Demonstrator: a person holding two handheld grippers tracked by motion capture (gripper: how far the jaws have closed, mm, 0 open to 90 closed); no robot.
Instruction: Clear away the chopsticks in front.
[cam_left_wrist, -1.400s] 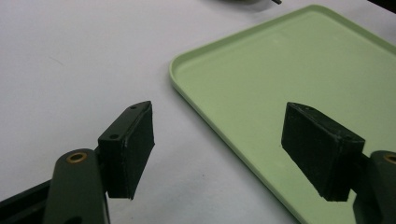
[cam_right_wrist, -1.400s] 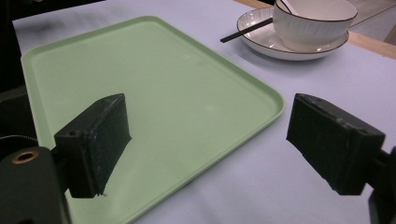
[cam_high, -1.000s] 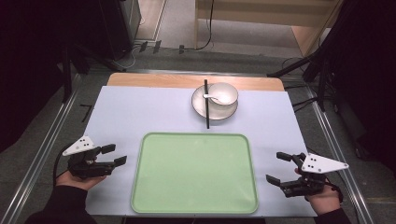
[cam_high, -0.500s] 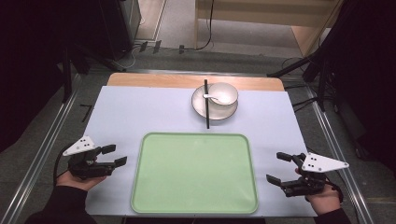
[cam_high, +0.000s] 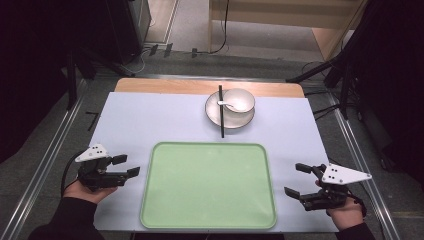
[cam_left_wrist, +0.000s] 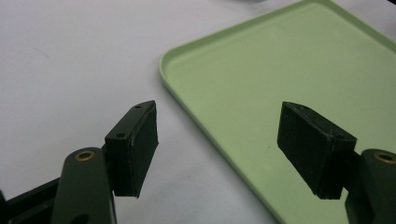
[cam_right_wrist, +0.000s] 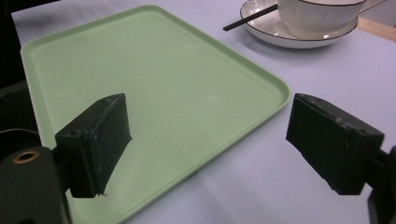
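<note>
A pale green tray (cam_high: 208, 185) lies bare at the near middle of the white table (cam_high: 150, 120); its rim corner (cam_left_wrist: 164, 65) and its edge (cam_right_wrist: 261, 105) also show in the gripper views. My left gripper (cam_high: 126, 166) rests open just left of the tray, nothing between its jaws (cam_left_wrist: 217, 149). My right gripper (cam_high: 297, 180) sits open just right of the tray, likewise holding nothing (cam_right_wrist: 208, 144). Beyond the tray a white bowl (cam_high: 238, 100) with a white spoon (cam_high: 231, 105) stands on a plate (cam_high: 215, 116). A black chopstick (cam_high: 220, 110) lies across the plate's left side.
A wooden strip (cam_high: 165, 86) runs along the table's far edge. Metal rails (cam_high: 55, 150) flank the table on both sides. Dark stands and cables (cam_high: 150, 50) lie on the floor behind.
</note>
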